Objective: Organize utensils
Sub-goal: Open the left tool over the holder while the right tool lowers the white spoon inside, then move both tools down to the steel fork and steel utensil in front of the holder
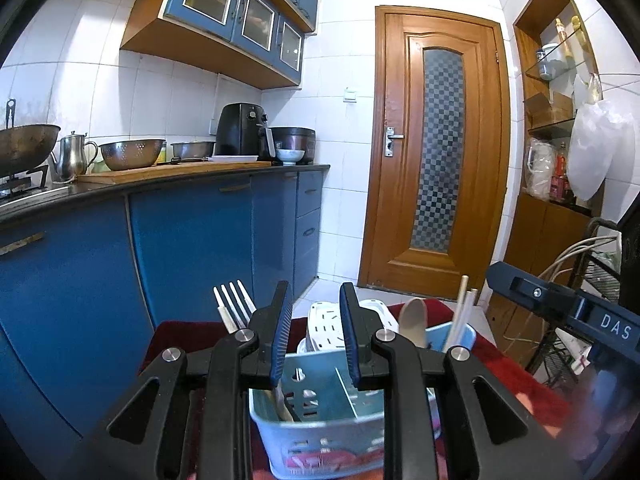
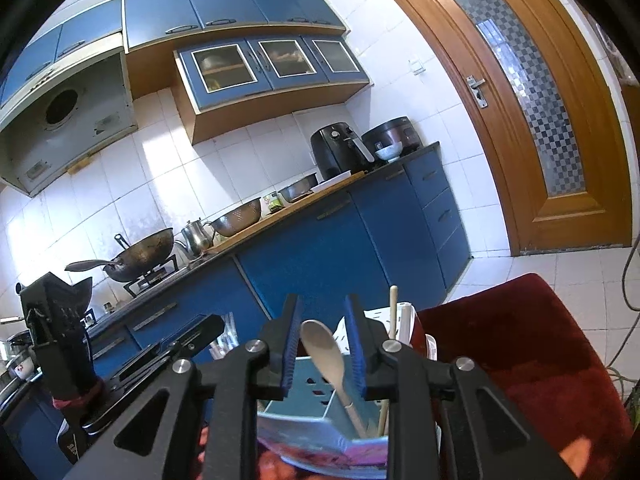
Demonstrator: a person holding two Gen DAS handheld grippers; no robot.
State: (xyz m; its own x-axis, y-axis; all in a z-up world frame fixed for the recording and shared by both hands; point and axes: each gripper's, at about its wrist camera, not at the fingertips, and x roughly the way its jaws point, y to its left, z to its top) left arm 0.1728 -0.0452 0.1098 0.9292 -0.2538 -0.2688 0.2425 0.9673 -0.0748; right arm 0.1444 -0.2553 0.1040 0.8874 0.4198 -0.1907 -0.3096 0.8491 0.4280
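Note:
A light blue slotted utensil caddy [image 1: 320,436] stands on a red cloth, right under both grippers; it also shows in the right wrist view [image 2: 308,396]. In it stand a wooden spoon [image 2: 326,354], a fork [image 1: 234,302] at its left and white chopsticks [image 1: 460,318] at its right. My left gripper [image 1: 316,330] is open and empty above the caddy's middle compartment. My right gripper [image 2: 326,340] is open, its jaws standing either side of the wooden spoon's bowl without touching it. The other gripper's body shows at the right of the left wrist view [image 1: 560,308].
A white slotted basket [image 1: 328,324] stands behind the caddy on the red-covered table [image 2: 520,344]. Blue kitchen cabinets [image 1: 192,248] with a counter of bowls, kettle and air fryer [image 1: 244,130] run along the left. A wooden door [image 1: 436,148] is ahead, shelves at right.

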